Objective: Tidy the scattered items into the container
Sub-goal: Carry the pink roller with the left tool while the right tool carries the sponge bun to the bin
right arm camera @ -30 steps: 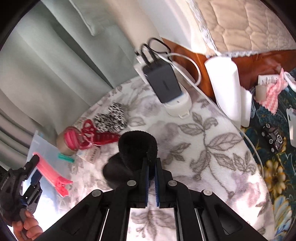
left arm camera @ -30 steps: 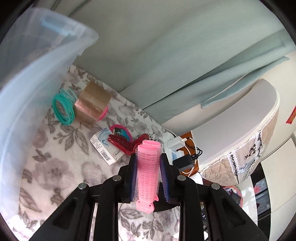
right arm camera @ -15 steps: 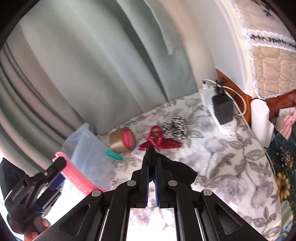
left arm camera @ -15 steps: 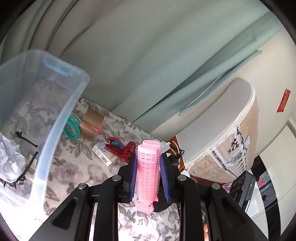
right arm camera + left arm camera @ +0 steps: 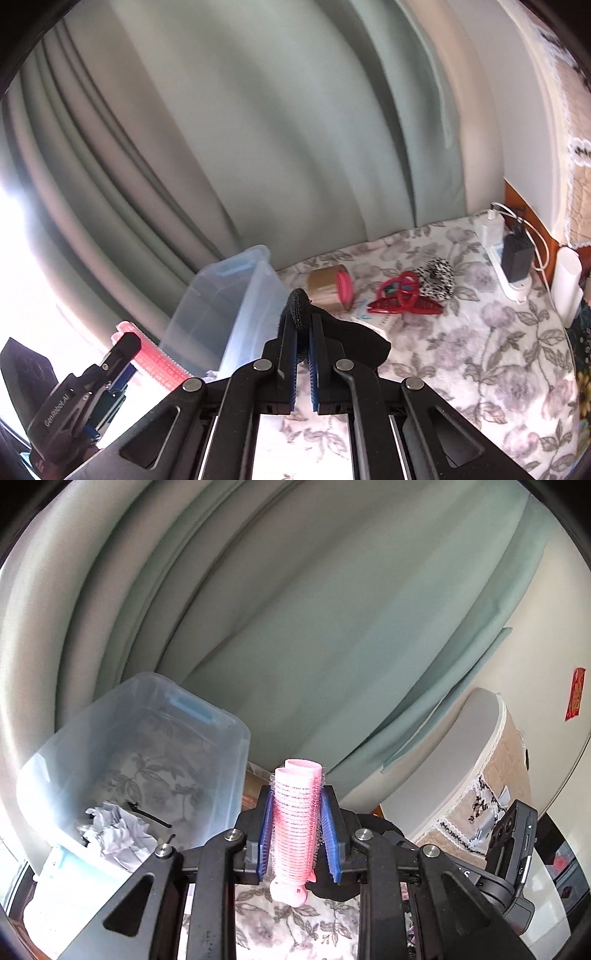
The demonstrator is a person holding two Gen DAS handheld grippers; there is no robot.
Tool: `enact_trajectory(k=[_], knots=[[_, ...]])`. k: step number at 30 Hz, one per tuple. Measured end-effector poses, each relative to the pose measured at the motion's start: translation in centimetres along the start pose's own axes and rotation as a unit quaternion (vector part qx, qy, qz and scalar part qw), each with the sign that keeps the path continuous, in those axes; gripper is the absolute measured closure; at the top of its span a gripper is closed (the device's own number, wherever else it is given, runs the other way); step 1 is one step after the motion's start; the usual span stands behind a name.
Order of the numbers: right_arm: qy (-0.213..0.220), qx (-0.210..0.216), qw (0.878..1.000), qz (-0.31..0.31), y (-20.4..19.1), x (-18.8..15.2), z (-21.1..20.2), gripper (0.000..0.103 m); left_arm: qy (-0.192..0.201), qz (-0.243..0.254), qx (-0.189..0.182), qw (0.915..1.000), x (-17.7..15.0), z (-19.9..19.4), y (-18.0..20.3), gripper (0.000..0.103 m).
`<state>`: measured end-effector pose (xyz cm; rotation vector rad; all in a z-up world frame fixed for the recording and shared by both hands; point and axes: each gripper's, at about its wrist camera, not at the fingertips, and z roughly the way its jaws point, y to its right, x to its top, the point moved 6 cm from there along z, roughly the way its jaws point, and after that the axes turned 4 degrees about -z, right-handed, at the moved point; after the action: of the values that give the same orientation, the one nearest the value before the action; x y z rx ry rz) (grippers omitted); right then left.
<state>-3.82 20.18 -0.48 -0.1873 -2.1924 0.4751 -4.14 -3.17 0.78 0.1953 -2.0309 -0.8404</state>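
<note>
My left gripper [image 5: 297, 797] is shut on a pink hair roller [image 5: 295, 823] and holds it up in the air, to the right of the clear plastic bin [image 5: 225, 734]. The bin holds crumpled paper [image 5: 110, 830] and black hair pins [image 5: 147, 814]. My right gripper [image 5: 303, 321] is shut on a black fabric piece [image 5: 347, 339], raised beside the bin [image 5: 236, 295]. The left gripper with the roller [image 5: 155, 358] also shows at lower left of the right wrist view. On the floral cloth lie a brown tape roll [image 5: 325, 288], a red hair claw [image 5: 402, 299] and a black-and-white scrunchie [image 5: 437, 277].
Green curtains [image 5: 258, 147] hang behind the table. A white power strip with a black charger [image 5: 515, 258] lies at the back right by a white cylinder [image 5: 567, 284]. A padded headboard [image 5: 480, 775] stands to the right. A flat packet [image 5: 373, 321] lies under the claw.
Both grippers have risen and pulled back with their loads. The bin's inside now faces the left wrist view, and the items on the cloth look smaller and farther in the right wrist view.
</note>
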Motion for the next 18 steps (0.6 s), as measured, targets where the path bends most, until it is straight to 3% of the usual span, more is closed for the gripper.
enact_trajectory(k=[11, 18], knots=[[0.013, 0.05, 0.995, -0.083, -9.4, 1.4, 0.6, 0.097, 0.075, -0.019, 0.059, 0.9953, 2.7, -4.6, -5.0, 0.077], [-0.002, 0.075, 0.991, -0.114, -13.8, 0.7, 2.7, 0.097, 0.103, -0.04, 0.073, 0.9912, 3.8, -6.2, -7.8, 0.077]])
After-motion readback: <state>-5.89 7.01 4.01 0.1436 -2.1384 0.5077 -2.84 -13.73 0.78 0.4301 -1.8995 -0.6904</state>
